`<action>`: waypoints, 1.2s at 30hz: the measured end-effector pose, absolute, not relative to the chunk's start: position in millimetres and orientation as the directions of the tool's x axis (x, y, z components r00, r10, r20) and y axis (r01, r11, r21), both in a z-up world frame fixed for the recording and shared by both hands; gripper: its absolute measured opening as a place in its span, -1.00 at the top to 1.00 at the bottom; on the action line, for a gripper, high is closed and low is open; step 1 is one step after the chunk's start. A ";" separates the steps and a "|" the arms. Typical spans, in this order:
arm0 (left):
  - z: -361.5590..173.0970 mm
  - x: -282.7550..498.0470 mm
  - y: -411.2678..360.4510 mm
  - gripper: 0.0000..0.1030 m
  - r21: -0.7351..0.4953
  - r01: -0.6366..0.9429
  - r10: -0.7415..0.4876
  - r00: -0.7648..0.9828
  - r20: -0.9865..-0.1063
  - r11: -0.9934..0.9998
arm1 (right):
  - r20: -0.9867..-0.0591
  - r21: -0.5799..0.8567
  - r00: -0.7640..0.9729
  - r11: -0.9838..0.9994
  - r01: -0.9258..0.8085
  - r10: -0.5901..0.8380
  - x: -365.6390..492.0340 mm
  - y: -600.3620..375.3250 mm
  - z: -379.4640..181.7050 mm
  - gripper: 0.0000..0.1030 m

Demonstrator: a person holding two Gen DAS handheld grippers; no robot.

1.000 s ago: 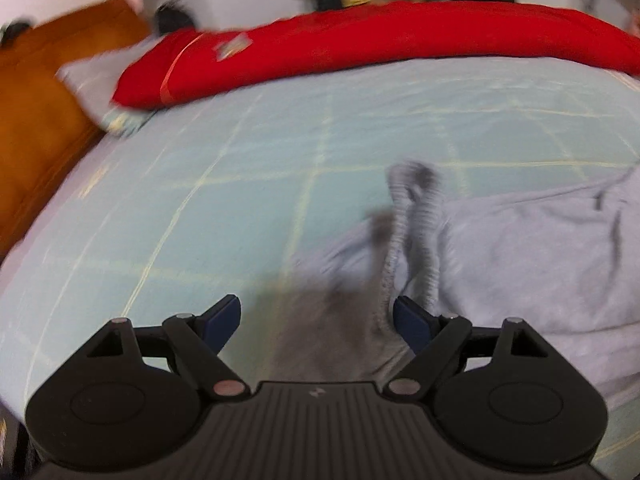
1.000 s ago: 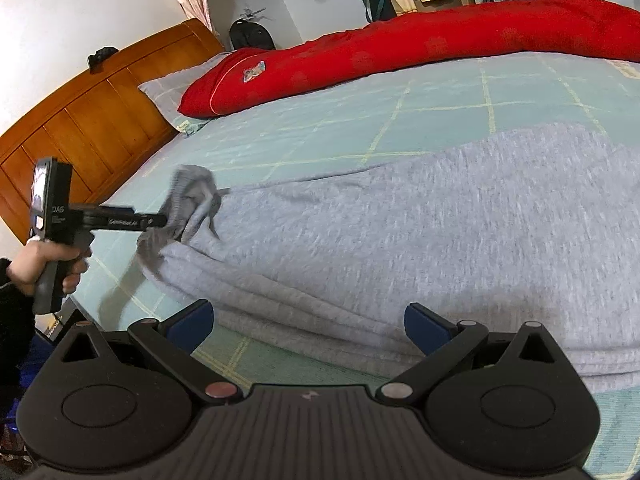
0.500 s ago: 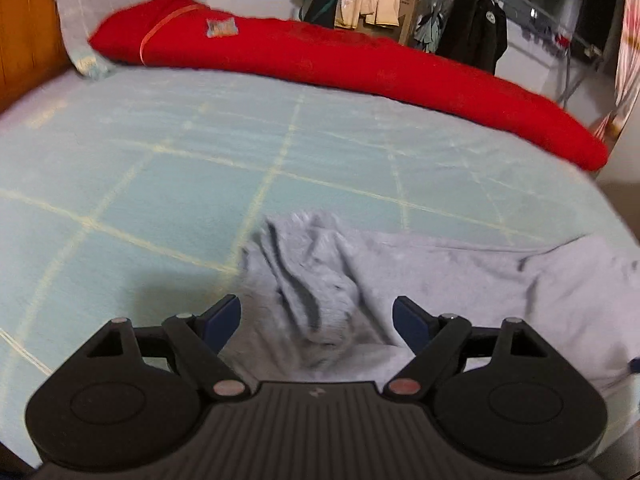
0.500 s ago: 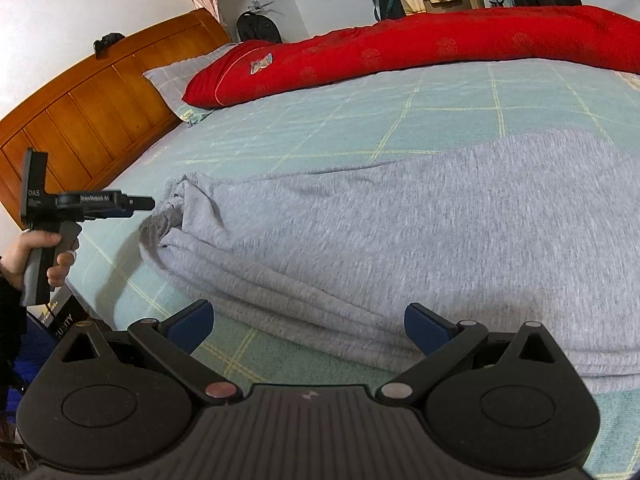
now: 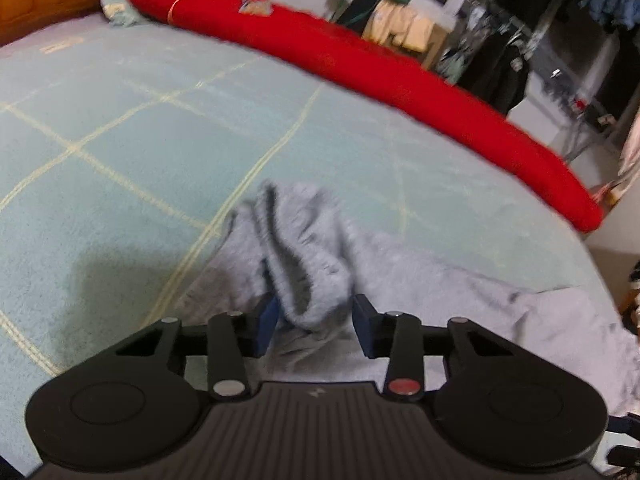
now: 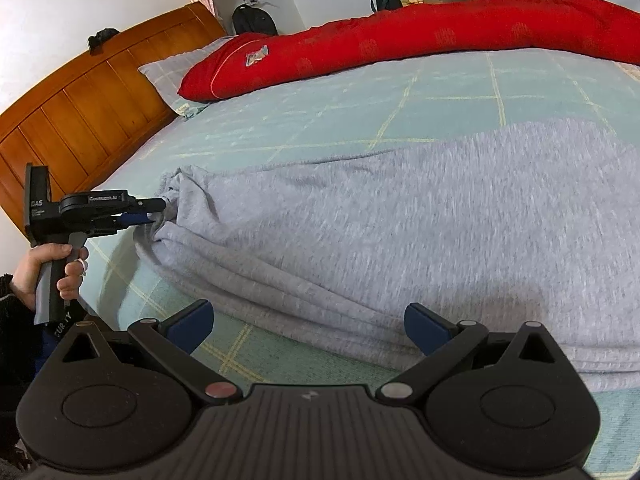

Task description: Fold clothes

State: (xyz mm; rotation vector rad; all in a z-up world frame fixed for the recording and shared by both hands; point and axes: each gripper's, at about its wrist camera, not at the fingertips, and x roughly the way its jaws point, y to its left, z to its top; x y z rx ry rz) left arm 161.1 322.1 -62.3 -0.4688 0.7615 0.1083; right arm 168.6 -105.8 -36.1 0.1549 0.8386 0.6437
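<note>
1. On the near part of the pale green checked bed sheet (image 6: 400, 92), the grey garment (image 6: 400, 232) lies spread in flat stacked layers, its bunched end toward the wooden headboard (image 6: 80, 120) and its long edge just in front of the right gripper (image 6: 308, 326)

2. At that bunched end, the left gripper (image 5: 314, 320) has just been closing its jaws with a ridge of grey cloth between them; the left wrist view shows the blue pads (image 5: 267, 316) close against the fold on both sides, so I judge it a grip newly taken on the garment (though motion blur hides how firm it is)

3. The right gripper hangs with jaws wide apart and nothing between them, tilted down toward the garment's near edge without touching it

4. The step in hand looks like seizing one end to carry it over for the next fold; the garment seems already doubled lengthwise, so the task is partly done

5. Next, the left grip should hold before any lift, and the right gripper probably needs to take the near edge so the layers rise together rather than slide apart

6. The person's hand (image 6: 48, 268) holds the left gripper's handle upright, its fingers reaching level into the cloth from the headboard side, well clear of the red quilt (image 6: 400, 44)
</note>
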 end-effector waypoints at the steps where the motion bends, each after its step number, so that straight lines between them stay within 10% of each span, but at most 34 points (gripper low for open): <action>1: -65.9 162.8 324.2 0.19 -0.380 -0.260 -0.082 0.722 -0.687 0.888 | -0.642 0.373 0.493 0.801 -0.467 0.587 169.1 -105.6 -36.3 -1.00; 5: -72.2 173.2 327.3 0.10 -0.395 -0.231 -0.107 0.735 -0.669 0.889 | -0.644 0.374 0.487 0.798 -0.473 0.590 169.2 -103.3 -36.7 -1.00; 9: -59.7 177.5 329.8 0.59 -0.382 -0.231 -0.082 0.755 -0.650 0.895 | -0.644 0.358 0.491 0.798 -0.484 0.586 168.0 -101.9 -35.2 -1.00; 22: -4.5 147.3 361.3 0.62 -0.407 -0.233 -0.051 0.815 -0.577 0.883 | -0.636 0.340 0.489 0.786 -0.515 0.596 166.9 -98.0 -33.8 -1.00; 36: -8.5 135.7 355.6 0.11 -0.225 -0.273 0.040 0.713 -0.700 0.935 | -0.619 0.273 0.507 0.769 -0.577 0.600 164.9 -102.5 -29.5 -0.92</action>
